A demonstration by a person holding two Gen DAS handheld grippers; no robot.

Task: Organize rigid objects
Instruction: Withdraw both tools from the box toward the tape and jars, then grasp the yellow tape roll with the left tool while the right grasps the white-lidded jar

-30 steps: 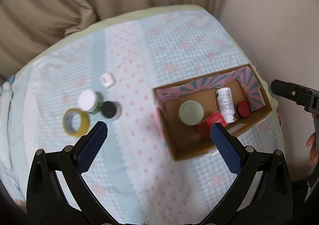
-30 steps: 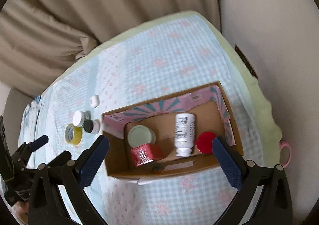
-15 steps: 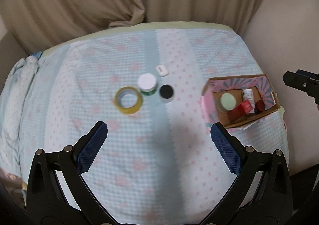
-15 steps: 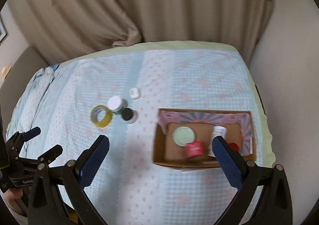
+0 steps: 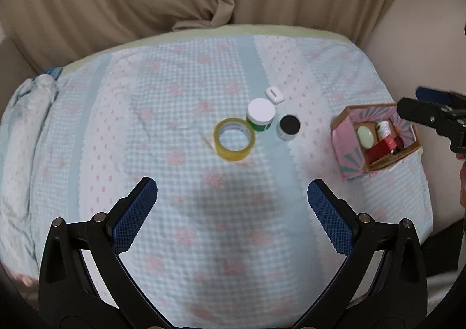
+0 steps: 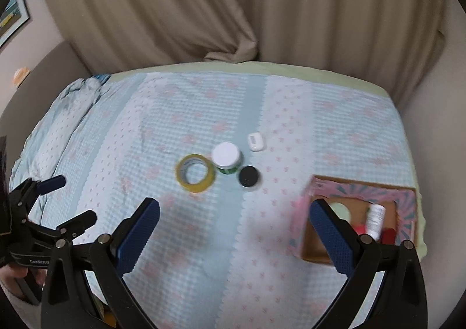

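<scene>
Blue-padded and black-framed, the left gripper (image 5: pixel 232 198) is hanging with its jaws spread wide and gripping nothing, above the near middle of the bed (image 5: pixel 180 241) and its pale blue checked cover. The right gripper (image 6: pixel 234 217) is likewise gaping wide and carrying nothing, hovering over the near right part of the cover, its right finger (image 6: pixel 332 238) overlapping the cardboard box (image 6: pixel 316 253) in the right wrist view.

Four loose things are sitting close together around the middle of the cover. A yellow tape roll (image 5: pixel 234 139) is lying flat, nearest the grippers. A green jar with a white lid (image 5: pixel 260 114) is standing just beside it, touching or nearly touching its far right rim. A small black-lidded jar (image 5: pixel 288 127) is standing just to the right of the green jar. A small white case (image 5: pixel 274 94) is lying a little beyond those two, toward the far edge.

Near the right edge, the box is sitting open with its pink patterned flaps up. Inside it, a pale green round lid (image 5: pixel 365 136), a white bottle (image 5: pixel 383 128) and red items (image 5: pixel 380 150) are lying packed together.

Beige curtains (image 6: pixel 204 8) are hanging beyond the far edge.
</scene>
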